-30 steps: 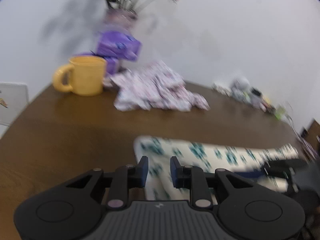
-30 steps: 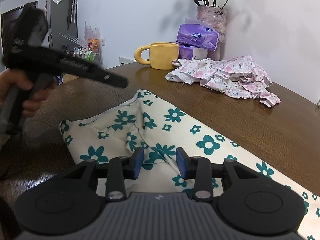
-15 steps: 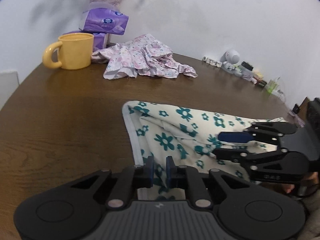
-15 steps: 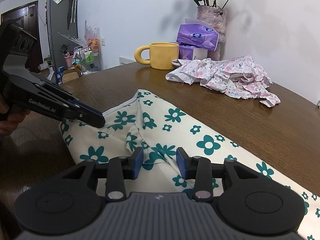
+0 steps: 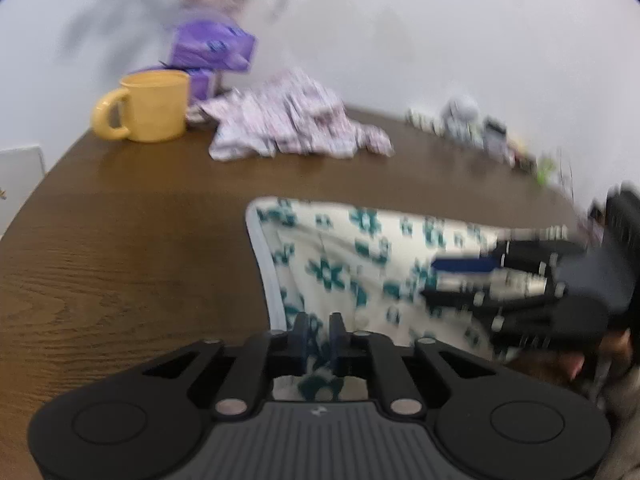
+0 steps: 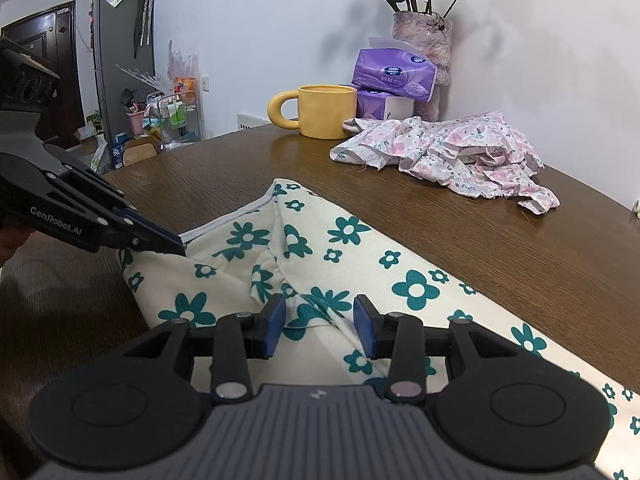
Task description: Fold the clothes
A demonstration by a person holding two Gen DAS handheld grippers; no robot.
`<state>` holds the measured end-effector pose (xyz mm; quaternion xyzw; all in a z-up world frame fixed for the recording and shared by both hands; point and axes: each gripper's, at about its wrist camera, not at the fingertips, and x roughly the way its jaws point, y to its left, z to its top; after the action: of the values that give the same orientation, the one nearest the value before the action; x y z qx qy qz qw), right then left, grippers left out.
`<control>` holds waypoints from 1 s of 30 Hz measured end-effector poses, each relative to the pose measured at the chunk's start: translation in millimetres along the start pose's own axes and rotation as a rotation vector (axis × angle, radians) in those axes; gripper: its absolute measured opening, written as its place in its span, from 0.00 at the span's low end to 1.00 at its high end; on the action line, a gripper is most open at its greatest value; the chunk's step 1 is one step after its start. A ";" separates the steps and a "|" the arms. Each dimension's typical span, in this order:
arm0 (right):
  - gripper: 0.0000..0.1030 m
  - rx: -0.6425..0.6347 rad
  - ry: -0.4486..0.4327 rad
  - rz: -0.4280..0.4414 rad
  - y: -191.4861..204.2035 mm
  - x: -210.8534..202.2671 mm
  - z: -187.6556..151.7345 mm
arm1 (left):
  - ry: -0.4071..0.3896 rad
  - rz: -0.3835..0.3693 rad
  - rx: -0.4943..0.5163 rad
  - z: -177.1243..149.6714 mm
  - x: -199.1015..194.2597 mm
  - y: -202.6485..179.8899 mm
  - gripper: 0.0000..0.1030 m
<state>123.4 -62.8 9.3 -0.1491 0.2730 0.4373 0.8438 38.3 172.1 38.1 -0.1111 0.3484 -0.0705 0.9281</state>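
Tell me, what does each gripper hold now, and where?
The left gripper pinches the near edge of the flowered cloth. The right gripper is open over it, holding nothing.

Cream garment with teal flower print [image 6: 360,248] lies mostly flat, spread from frame centre to lower right in the right wrist view, grey-trimmed edge at its upper-left end, a raised crease bunched mid-cloth. Crumpled pink-floral white garment [image 6: 452,152] sits in a loose heap, upper right, well apart from it.
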 end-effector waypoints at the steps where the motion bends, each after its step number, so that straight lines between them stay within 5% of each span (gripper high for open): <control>1: 0.38 0.001 0.000 -0.001 0.0 -0.1 0.0 | -0.027 -0.002 -0.014 0.8 -3.1 -0.6 0.19; 8: 0.39 0.000 0.000 -0.004 0.2 -0.7 -0.1 | -0.063 -0.003 0.017 -8.1 -7.2 -25.0 0.25; 13: 0.39 -0.003 0.000 -0.006 0.2 -0.6 -0.2 | -0.030 0.070 0.082 -20.7 -1.2 -36.9 0.17; 20: 0.40 -0.012 0.000 -0.009 1.4 -2.2 -1.1 | -0.060 0.068 -0.015 -28.7 -6.1 -20.9 0.18; 30: 0.40 -0.020 -0.001 -0.015 2.8 -2.6 -1.4 | -0.062 0.205 0.017 -36.7 -14.6 -17.2 0.13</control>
<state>119.5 -63.6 9.6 -0.1592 0.2671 0.4335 0.8458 2.2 152.8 24.8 -0.0689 0.3283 0.0254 0.9417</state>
